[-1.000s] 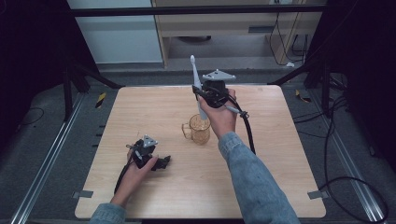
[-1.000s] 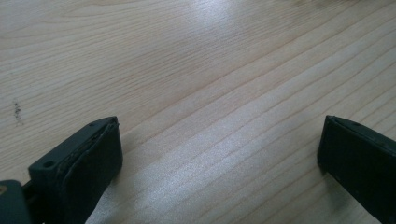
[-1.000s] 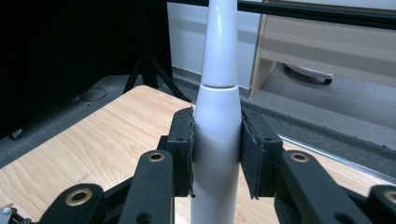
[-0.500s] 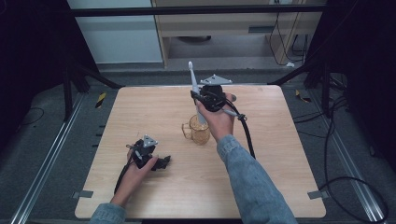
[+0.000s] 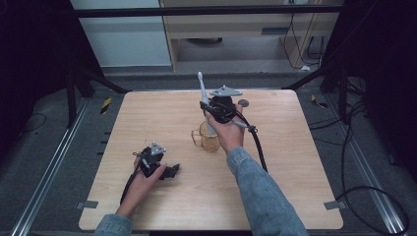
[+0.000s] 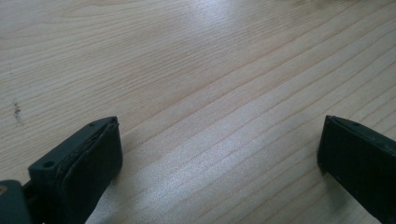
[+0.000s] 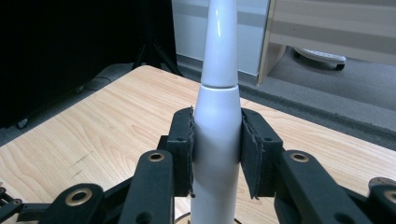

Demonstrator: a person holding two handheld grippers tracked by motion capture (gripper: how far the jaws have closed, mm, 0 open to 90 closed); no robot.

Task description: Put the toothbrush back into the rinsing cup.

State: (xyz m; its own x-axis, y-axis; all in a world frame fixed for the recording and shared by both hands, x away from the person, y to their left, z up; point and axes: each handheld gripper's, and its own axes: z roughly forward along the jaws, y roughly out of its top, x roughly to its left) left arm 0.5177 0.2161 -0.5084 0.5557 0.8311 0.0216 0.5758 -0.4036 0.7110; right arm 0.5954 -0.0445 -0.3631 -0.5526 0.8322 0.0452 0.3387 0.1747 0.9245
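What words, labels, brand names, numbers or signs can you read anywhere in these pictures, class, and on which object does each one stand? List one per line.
None: no readable text shows in any view.
The white electric toothbrush held in the right gripper is plain, with no brand mark visible.
The glass mug carries no label.
The wooden table and left gripper show no writing.

Toothbrush (image 7: 217, 140): white, glossy. Cup (image 5: 208, 139): clear amber glass. Right gripper (image 7: 215, 151): black pads, black body, grey top plate. Left gripper (image 6: 219, 163): black (likewise a grey plate, seen from the high view). Table (image 5: 147, 113): pale wood, fine straight grain. Sleeve (image 5: 263, 196): blue denim. Floor (image 5: 44, 162): dark grey.
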